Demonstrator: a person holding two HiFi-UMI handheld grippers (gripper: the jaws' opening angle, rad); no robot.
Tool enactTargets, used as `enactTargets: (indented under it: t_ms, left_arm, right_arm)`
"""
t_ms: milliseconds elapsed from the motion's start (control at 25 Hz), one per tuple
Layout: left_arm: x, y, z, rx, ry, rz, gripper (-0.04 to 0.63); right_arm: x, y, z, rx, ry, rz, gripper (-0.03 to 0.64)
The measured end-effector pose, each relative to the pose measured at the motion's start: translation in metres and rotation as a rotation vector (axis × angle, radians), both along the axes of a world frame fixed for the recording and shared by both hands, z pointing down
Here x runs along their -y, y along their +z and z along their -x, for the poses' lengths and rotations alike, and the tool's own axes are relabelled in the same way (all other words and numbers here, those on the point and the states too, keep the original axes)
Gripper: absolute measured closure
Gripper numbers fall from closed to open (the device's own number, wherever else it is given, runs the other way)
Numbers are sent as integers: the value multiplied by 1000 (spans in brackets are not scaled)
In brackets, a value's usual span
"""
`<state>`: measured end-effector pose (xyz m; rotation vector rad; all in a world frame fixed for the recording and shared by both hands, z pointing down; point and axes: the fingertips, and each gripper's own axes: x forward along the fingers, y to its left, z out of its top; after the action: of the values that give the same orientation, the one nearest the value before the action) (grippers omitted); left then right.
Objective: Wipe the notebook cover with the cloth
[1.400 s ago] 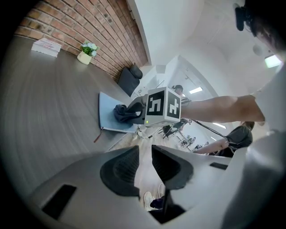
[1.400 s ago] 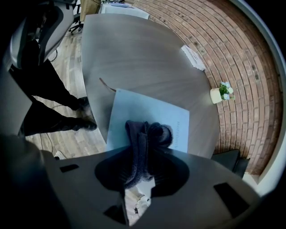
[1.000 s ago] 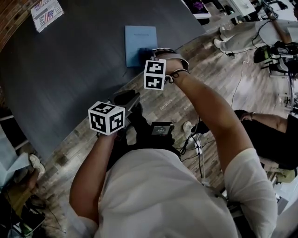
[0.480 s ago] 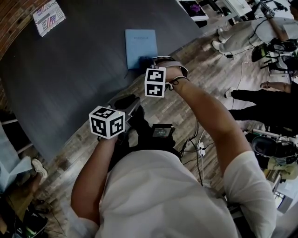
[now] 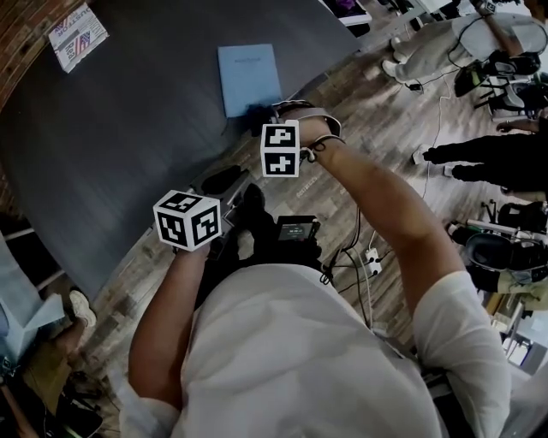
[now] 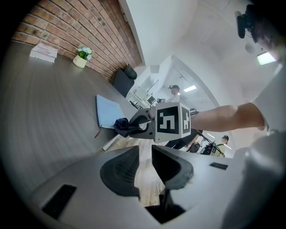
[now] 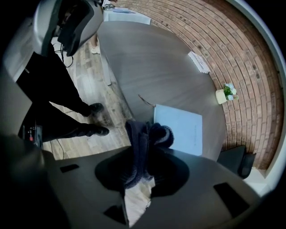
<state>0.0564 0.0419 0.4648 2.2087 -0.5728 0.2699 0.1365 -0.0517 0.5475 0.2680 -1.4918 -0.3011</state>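
- Notebook (image 5: 248, 79): pale blue, closed, flat on the dark grey counter (image 5: 128, 120), near the counter's edge on the person's side. It has not shifted on the counter over the last second; only the head view has drifted a little.
- Right claw (image 7: 142, 156): pinching the dark blue cloth (image 7: 139, 145), with the wad bulging out past the tips. In the head view the cloth (image 5: 254, 109) hangs at the notebook's near edge.
- Change: a second ago the cloth overlapped the cover's near right corner. Now it has drawn back toward the person and is mostly off the cover. Whether it touches the cover, cannot tell.
- Left claw (image 6: 145, 154): spread by a narrow gap, nothing in it, wood floor showing through. It stays low by the counter's edge, well apart from the notebook, much where it was before.
- Far side of the counter: a printed booklet (image 5: 77, 26) and a small potted plant (image 6: 82, 56) against the brick wall (image 6: 89, 22), both unmoved.
- A bystander's dark-trousered legs (image 5: 488, 154) now show on the floor further up the head view's right side than earlier.
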Motion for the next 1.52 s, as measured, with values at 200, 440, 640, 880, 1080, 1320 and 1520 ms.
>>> enactTargets:
  t_ms: [200, 440, 640, 880, 1080, 1320, 1520]
  left_arm:
    - [-1, -4, 2, 3, 7, -6, 502]
    - [1, -10, 8, -12, 7, -16, 502]
    - [3, -29, 12, -39, 5, -45, 502]
    - [6, -53, 22, -73, -11, -80, 502]
    - [6, -75, 39, -109, -47, -108, 502]
    - [4, -97, 66, -145, -98, -146, 502]
    - [-1, -119, 85, -158, -110, -188, 502]
  right_arm:
    - [-15, -15, 5, 57, 13, 3, 514]
    - [-30, -40, 10, 183, 113, 13, 513]
    - [-43, -69, 16, 314, 227, -7, 512]
    - [-60, -95, 23, 418, 310, -35, 512]
    - [-71, -120, 27, 526, 398, -65, 512]
    - [-81, -152, 31, 690, 542, -124, 512]
    - [-90, -181, 36, 839, 653, -173, 512]
